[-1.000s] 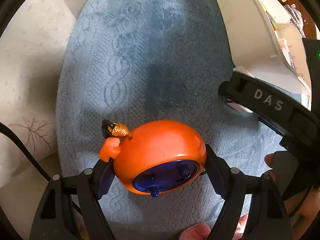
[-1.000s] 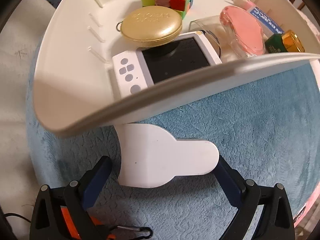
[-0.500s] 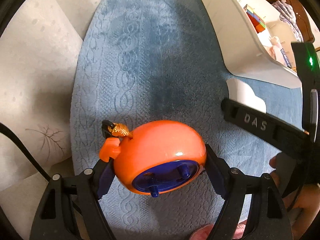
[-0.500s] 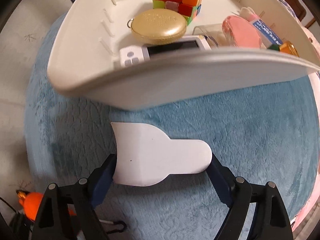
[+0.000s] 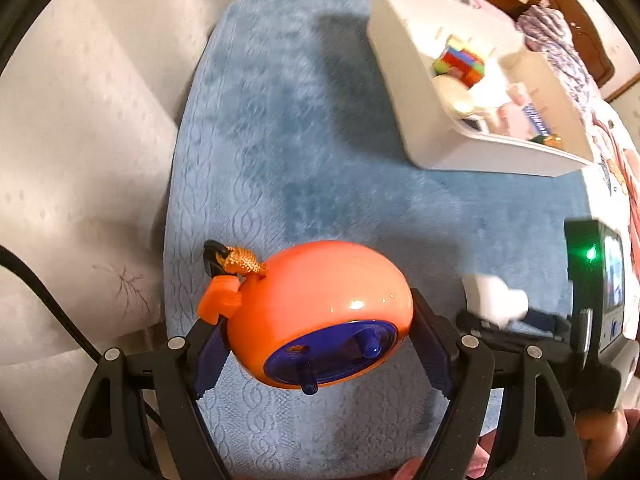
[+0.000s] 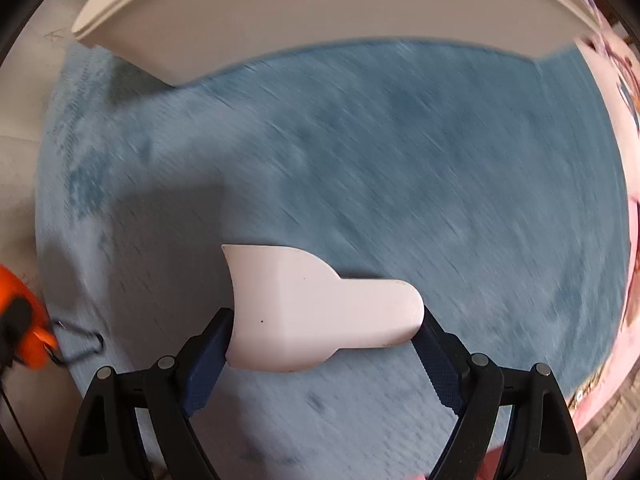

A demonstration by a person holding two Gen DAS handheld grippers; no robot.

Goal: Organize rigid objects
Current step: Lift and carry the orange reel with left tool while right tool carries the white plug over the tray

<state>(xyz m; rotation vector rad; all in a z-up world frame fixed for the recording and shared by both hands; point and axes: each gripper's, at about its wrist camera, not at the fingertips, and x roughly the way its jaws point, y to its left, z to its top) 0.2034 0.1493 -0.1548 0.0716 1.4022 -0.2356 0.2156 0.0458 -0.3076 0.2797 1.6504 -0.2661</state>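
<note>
I had the left gripper (image 5: 320,344) clamped on the orange clock (image 5: 320,312) and the right gripper (image 6: 324,340) pinching the white scraper (image 6: 320,312), both apparently bound for the white bin (image 5: 424,120).

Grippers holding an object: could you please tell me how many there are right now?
2. The left gripper clamps the orange case; the right gripper clamps the white plastic piece above the blue mat.
</note>
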